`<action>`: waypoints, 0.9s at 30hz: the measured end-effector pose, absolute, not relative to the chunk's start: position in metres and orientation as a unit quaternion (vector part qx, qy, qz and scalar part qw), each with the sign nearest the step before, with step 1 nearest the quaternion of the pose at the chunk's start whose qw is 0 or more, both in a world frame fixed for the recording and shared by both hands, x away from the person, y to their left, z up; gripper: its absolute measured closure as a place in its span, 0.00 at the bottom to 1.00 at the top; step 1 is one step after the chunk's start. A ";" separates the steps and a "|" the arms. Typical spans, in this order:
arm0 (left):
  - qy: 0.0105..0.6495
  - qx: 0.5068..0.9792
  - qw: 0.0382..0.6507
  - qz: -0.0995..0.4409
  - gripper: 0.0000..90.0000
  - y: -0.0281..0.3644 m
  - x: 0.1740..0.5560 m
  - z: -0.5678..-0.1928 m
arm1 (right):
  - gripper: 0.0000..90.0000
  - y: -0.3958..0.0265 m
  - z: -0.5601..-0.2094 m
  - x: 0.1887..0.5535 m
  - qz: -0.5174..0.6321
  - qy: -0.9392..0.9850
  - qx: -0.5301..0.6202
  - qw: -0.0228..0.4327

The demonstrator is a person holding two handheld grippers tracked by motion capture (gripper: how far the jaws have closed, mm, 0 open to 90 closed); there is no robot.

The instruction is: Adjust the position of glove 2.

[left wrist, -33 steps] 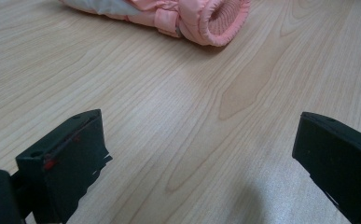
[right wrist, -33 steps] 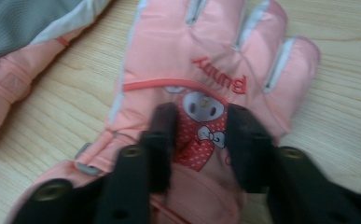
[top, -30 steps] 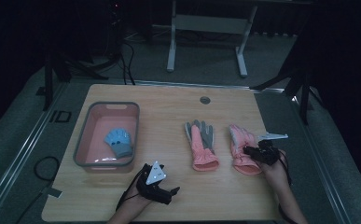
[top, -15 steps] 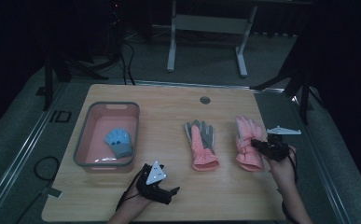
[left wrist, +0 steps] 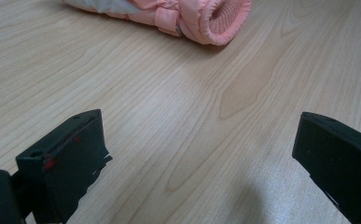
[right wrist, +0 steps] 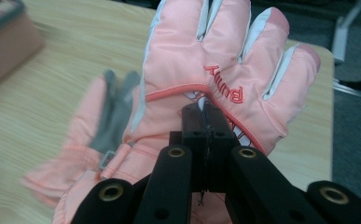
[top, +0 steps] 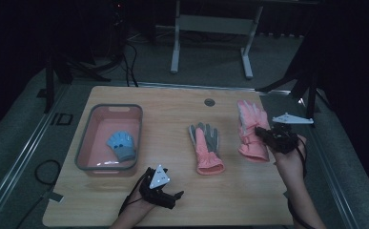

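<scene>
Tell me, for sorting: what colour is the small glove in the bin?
Light blue glove; high view shows it best.

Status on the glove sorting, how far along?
Done: blue glove lies in the pink bin. In hand: right tongs shut on one pink glove, lifted off the table. Left: the other pink glove on the table; left tongs open, holding nothing.

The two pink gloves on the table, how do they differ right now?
The right glove is pinched in the shut right gripper and lifted, showing its pink back; the middle glove lies flat and free on the table, grey palm up. In the right gripper view the held glove hangs spread and sharp, the middle glove blurred below. Both are pink padded gloves.
</scene>
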State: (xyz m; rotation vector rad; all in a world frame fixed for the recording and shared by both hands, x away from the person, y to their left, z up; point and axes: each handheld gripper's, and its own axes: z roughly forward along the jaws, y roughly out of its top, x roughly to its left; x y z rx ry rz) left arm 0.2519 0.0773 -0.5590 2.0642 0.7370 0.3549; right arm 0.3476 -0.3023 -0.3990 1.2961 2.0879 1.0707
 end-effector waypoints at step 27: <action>0.293 0.835 0.441 0.147 0.03 0.076 0.251 -0.559 | 0.99 -0.190 -0.434 0.358 0.366 0.797 0.447 0.174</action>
